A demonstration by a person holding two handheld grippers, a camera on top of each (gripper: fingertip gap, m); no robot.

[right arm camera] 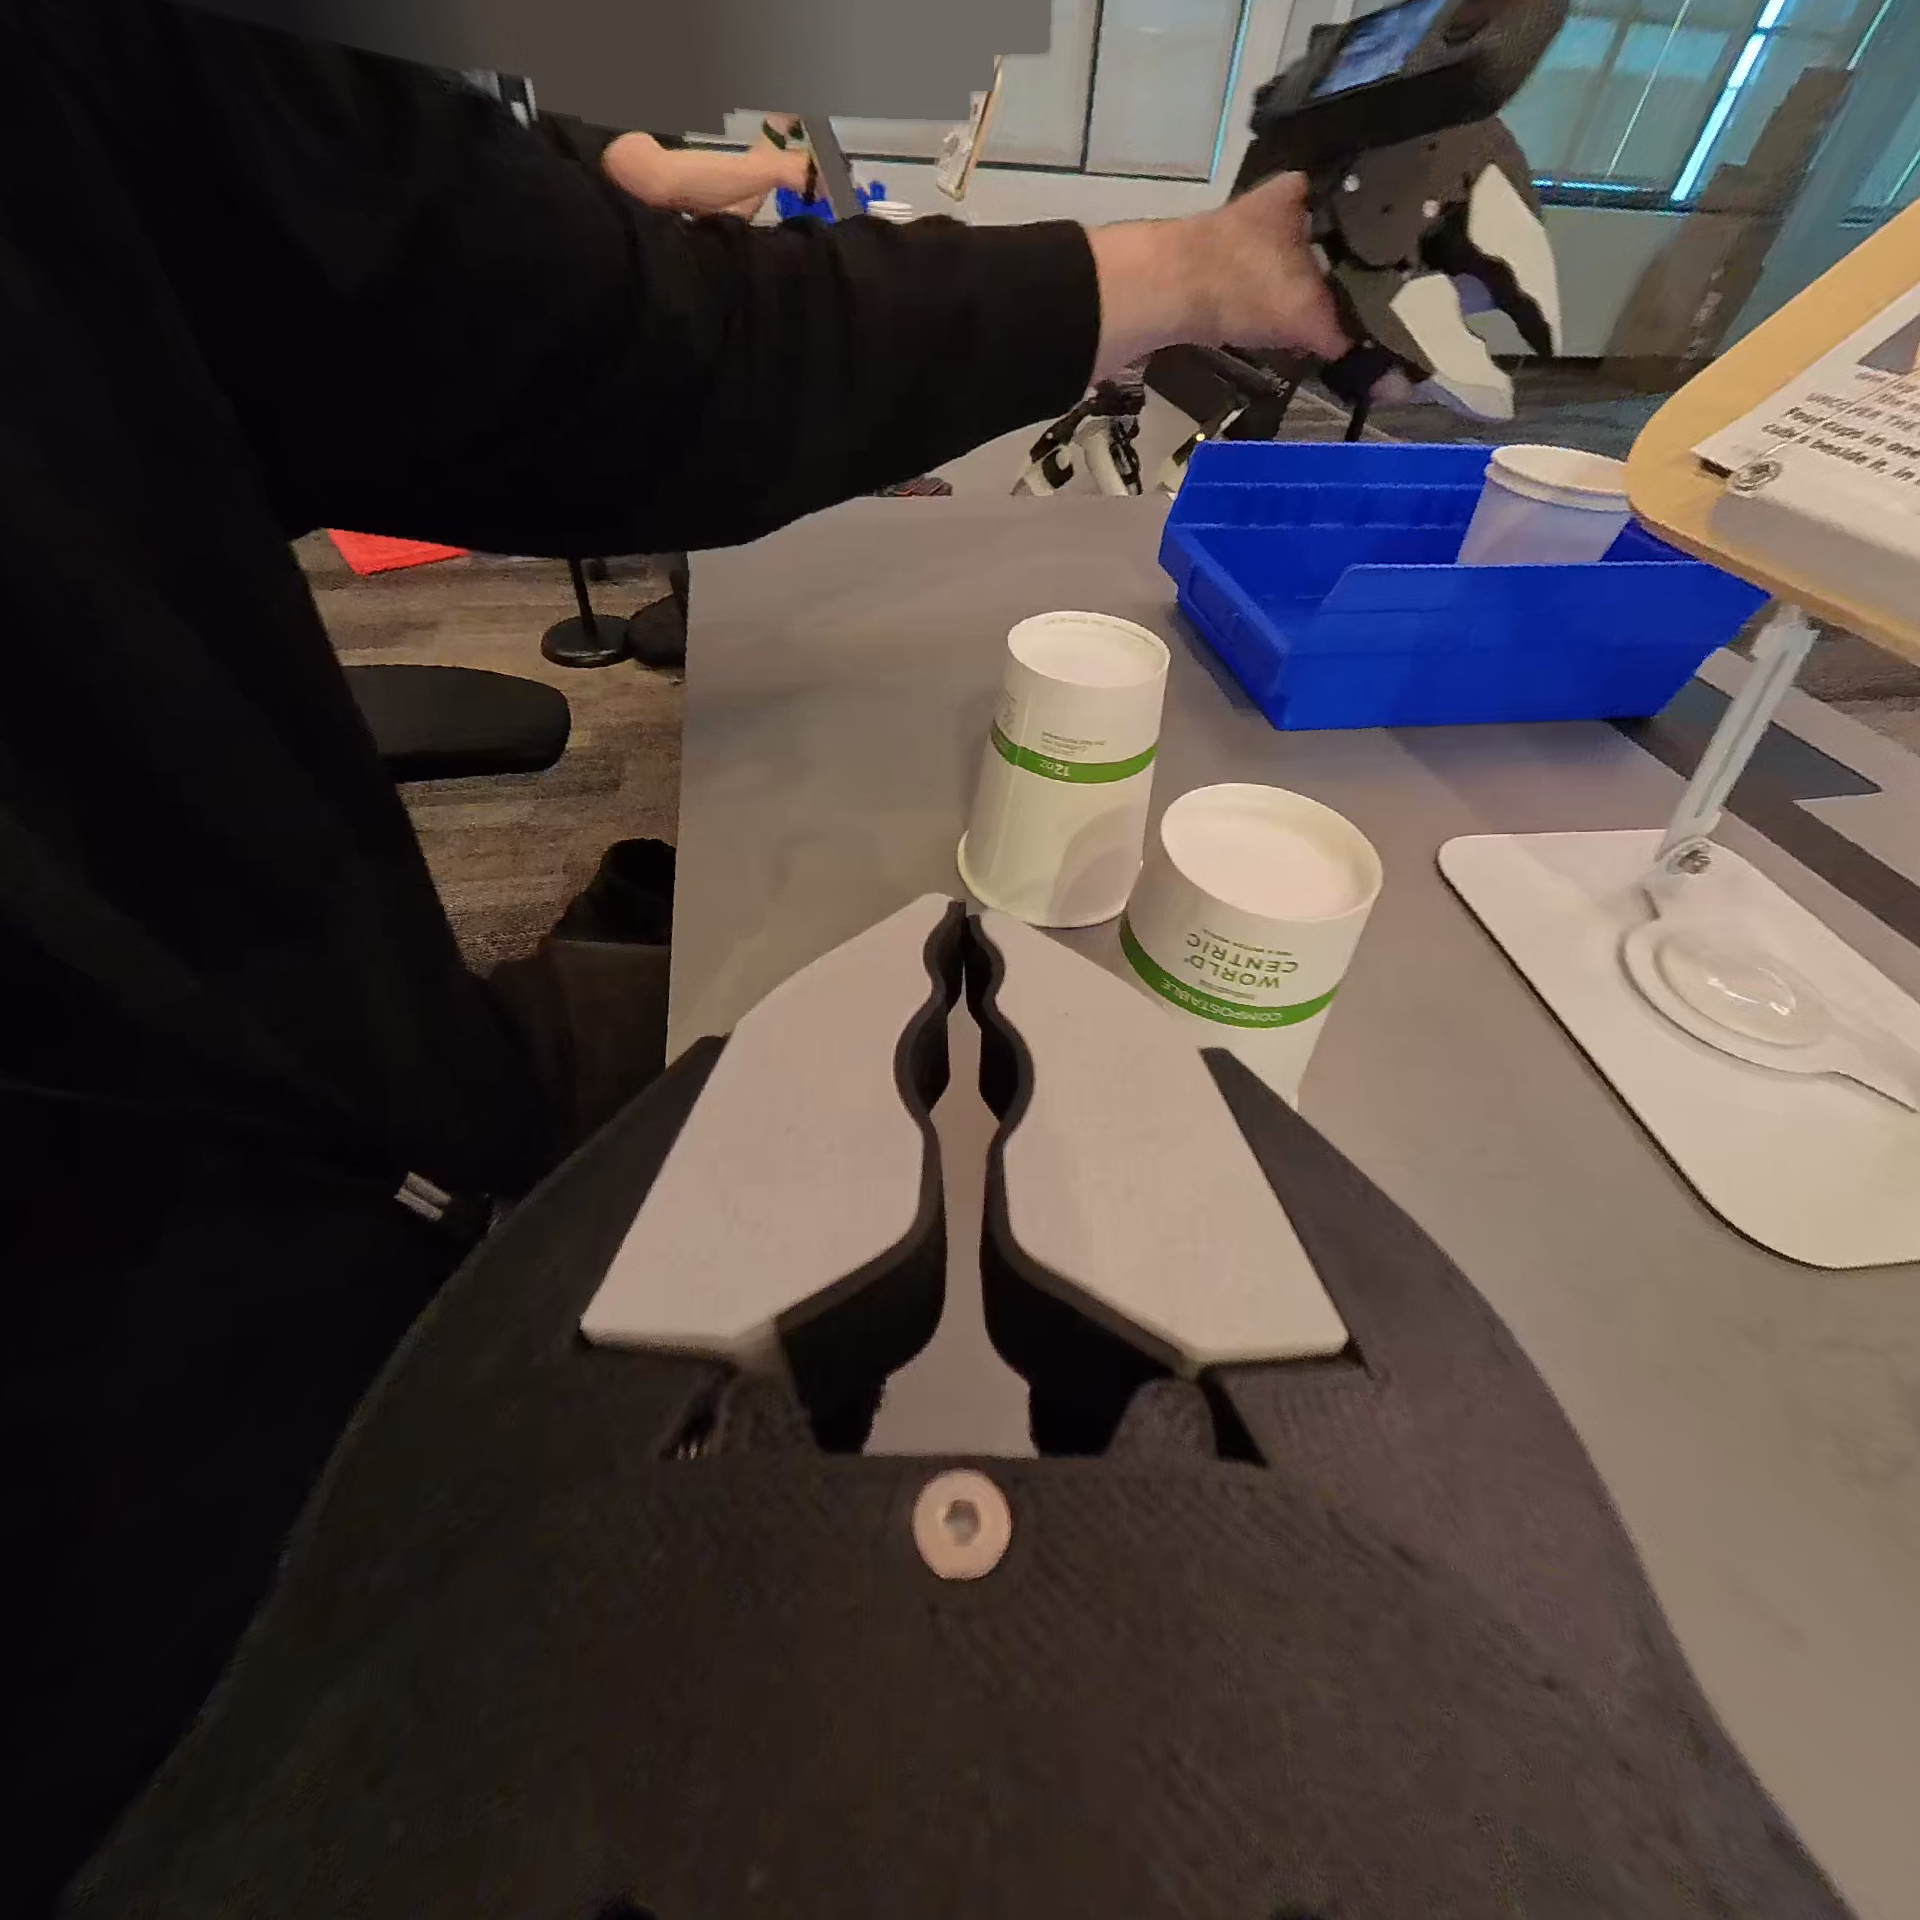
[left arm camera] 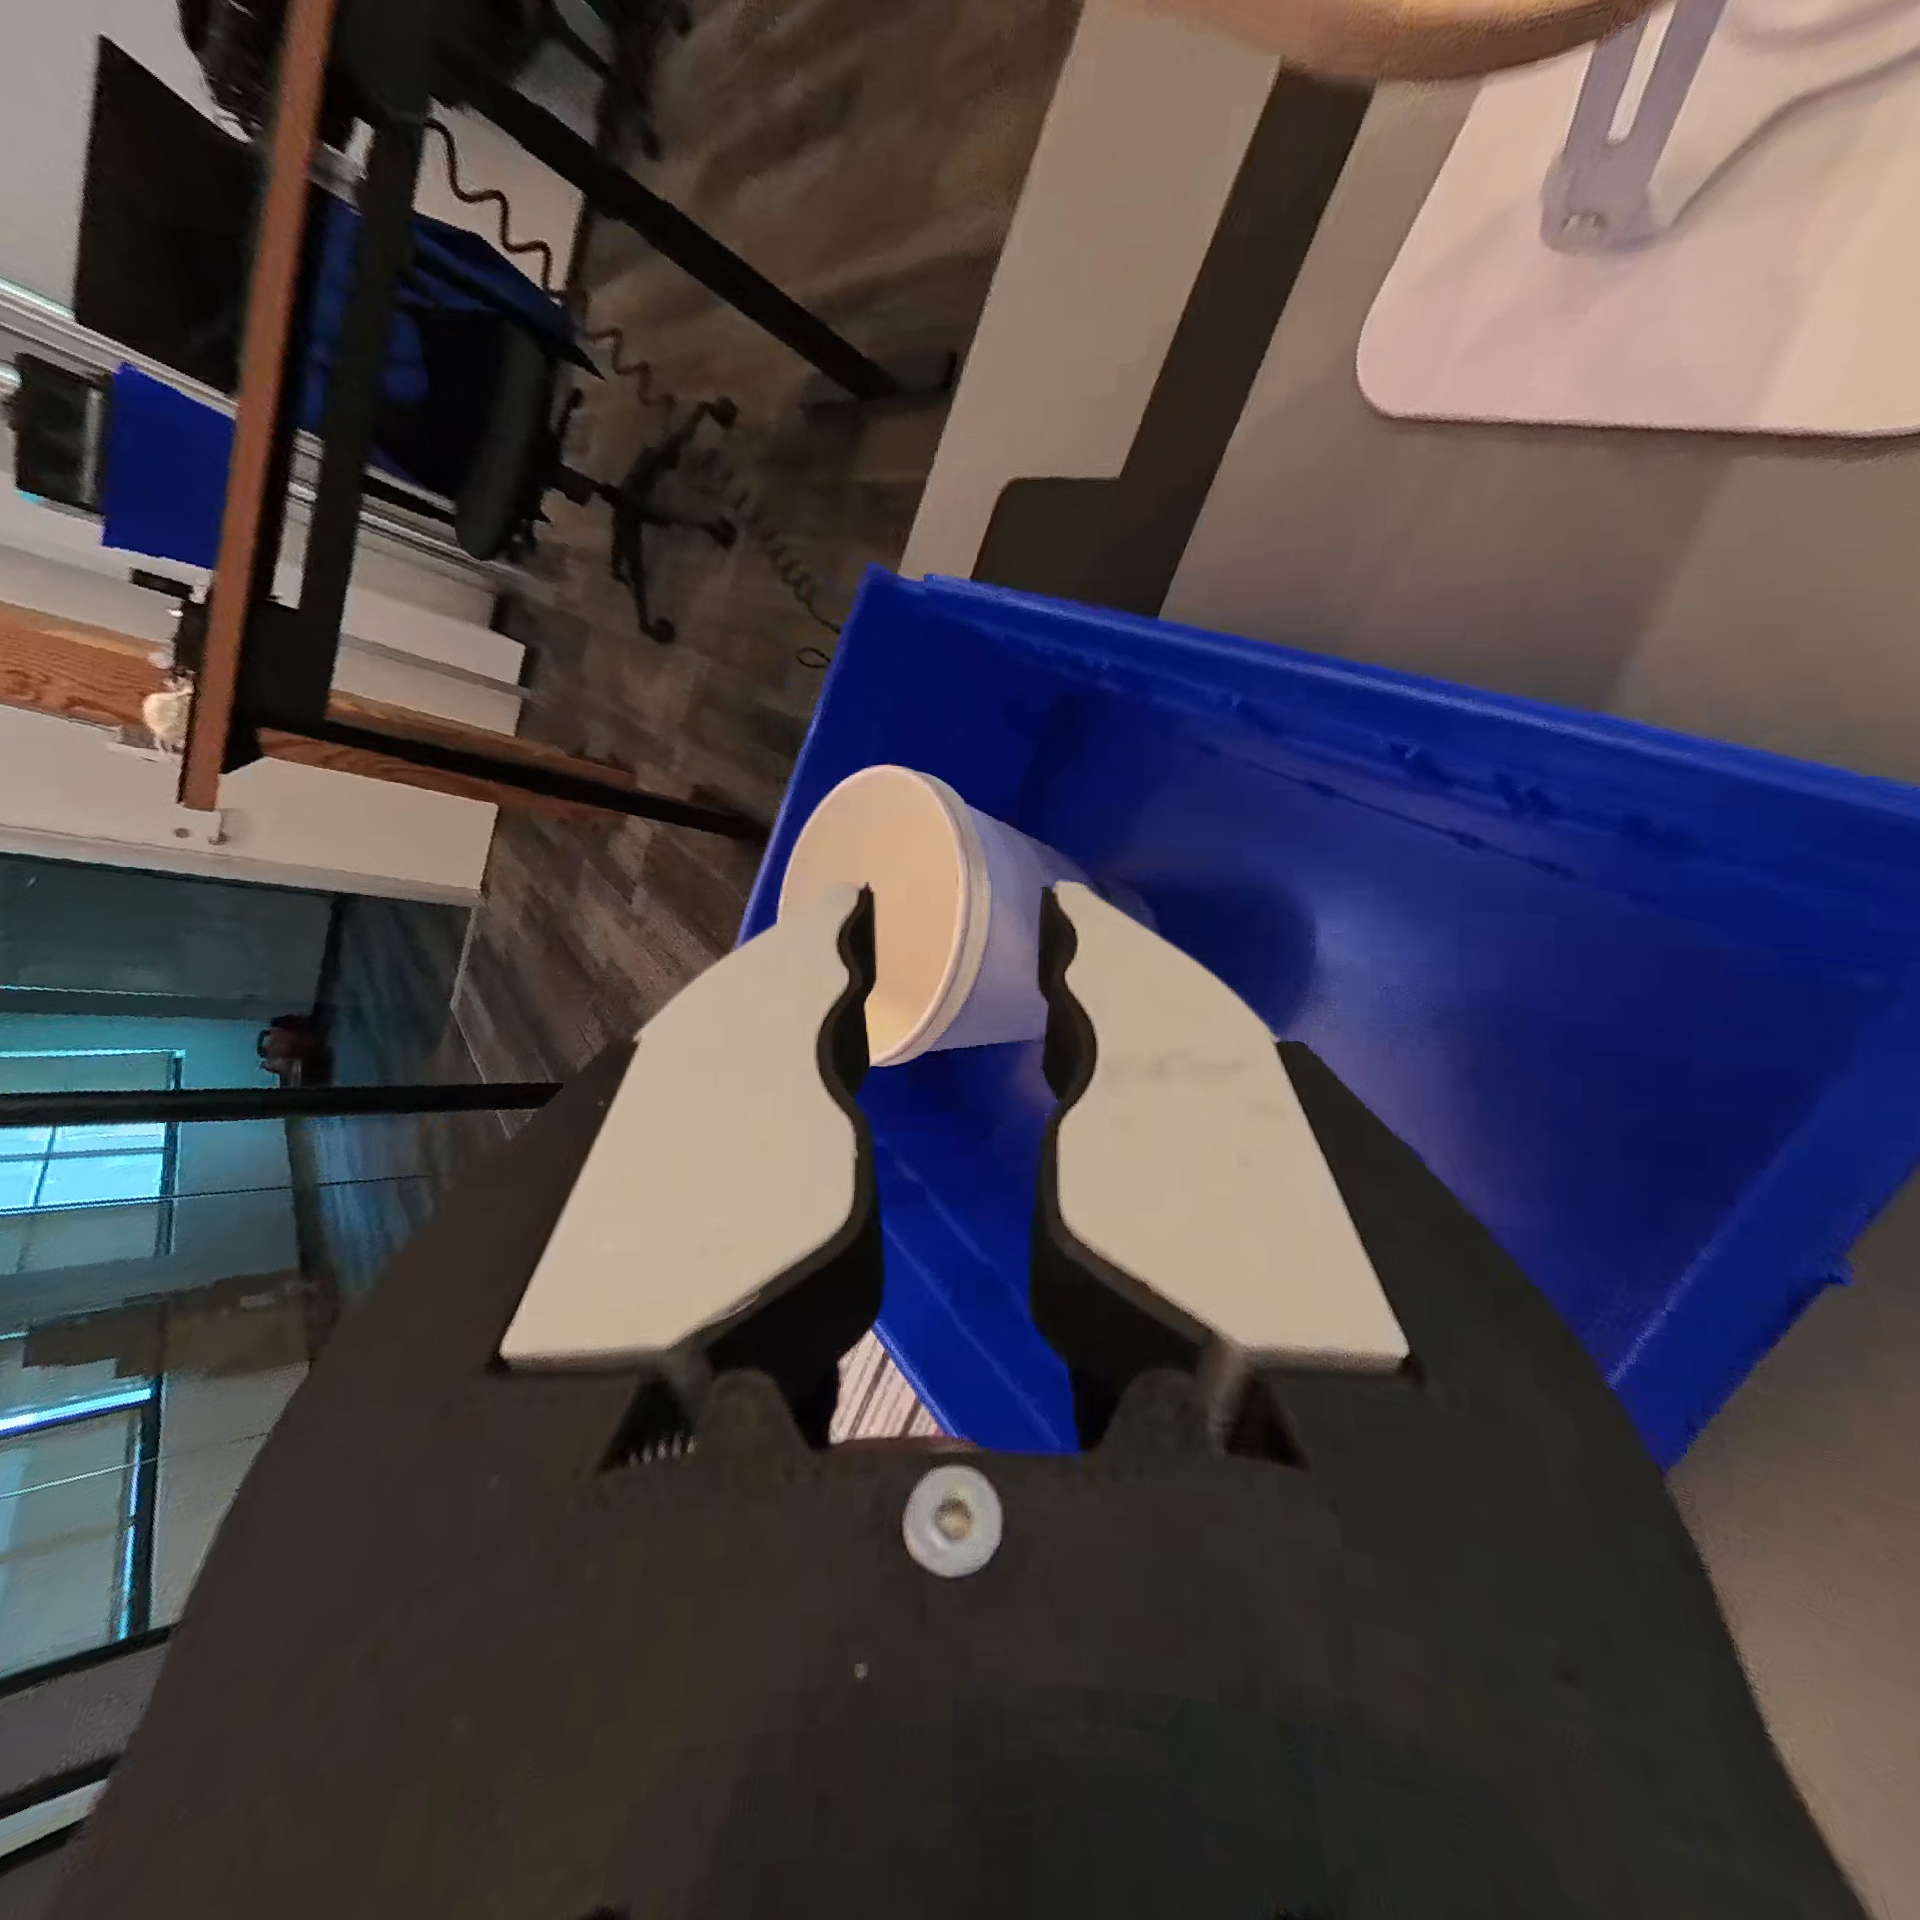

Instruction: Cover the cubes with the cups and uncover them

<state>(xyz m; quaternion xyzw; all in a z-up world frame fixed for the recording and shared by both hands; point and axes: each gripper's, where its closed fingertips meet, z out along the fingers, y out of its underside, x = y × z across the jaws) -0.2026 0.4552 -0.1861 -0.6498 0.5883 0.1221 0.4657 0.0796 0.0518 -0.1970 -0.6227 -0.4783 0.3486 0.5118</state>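
Note:
My left gripper is open and empty. It hangs above a blue bin where a white paper cup leans with its mouth up. The right wrist view shows the left gripper held high, clear of the cup in the bin. My right gripper is shut on nothing, low over the grey table. Two white cups with green bands stand upside down just beyond it, one farther and one nearer right. No cubes show.
A white stand base with a clear disc sits on the right and carries a tilted wooden board with a sheet of paper. The person's black sleeve spans the left side. The table's left edge drops to the floor and a chair.

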